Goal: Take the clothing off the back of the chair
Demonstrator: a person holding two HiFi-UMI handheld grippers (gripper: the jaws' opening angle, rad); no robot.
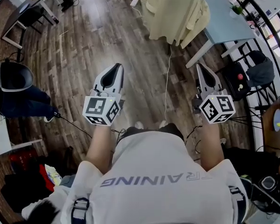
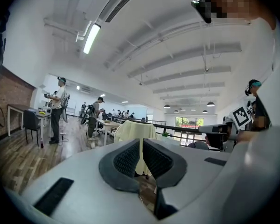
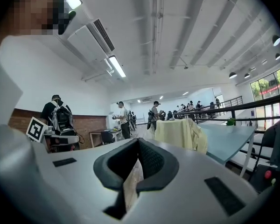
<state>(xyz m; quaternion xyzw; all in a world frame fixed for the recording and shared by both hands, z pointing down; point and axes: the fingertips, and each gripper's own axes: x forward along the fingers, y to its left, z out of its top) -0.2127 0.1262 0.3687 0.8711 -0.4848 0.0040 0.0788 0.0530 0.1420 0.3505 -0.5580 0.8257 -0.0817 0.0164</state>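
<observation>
A pale yellow garment [image 1: 175,13] hangs over the back of a chair at the top centre of the head view, just beside the near edge of a light blue table [image 1: 226,20]. The cloth covers the chair so fully that the chair itself cannot be made out. The garment's upper edge is folded over the chair back and the cloth falls straight down toward the wooden floor [image 1: 84,55], so its length runs top to bottom. It spreads wide from side to side, with looser folds drooping at its right edge. Its broad face is turned toward the person.

Both grippers are well short of the garment, held side by side and well apart, each pointing level and straight ahead toward it. The left gripper [image 1: 115,70] has its jaws closed together with nothing between them. The right gripper [image 1: 200,70] is likewise closed and empty. Each carries a marker cube on top, the left cube [image 1: 101,108] and the right cube [image 1: 217,108]. Two bare forearms, left [image 1: 100,146] and right [image 1: 210,146], reach forward from the person's torso. A thin white cable [image 1: 168,78] runs along the floor between the grippers.
</observation>
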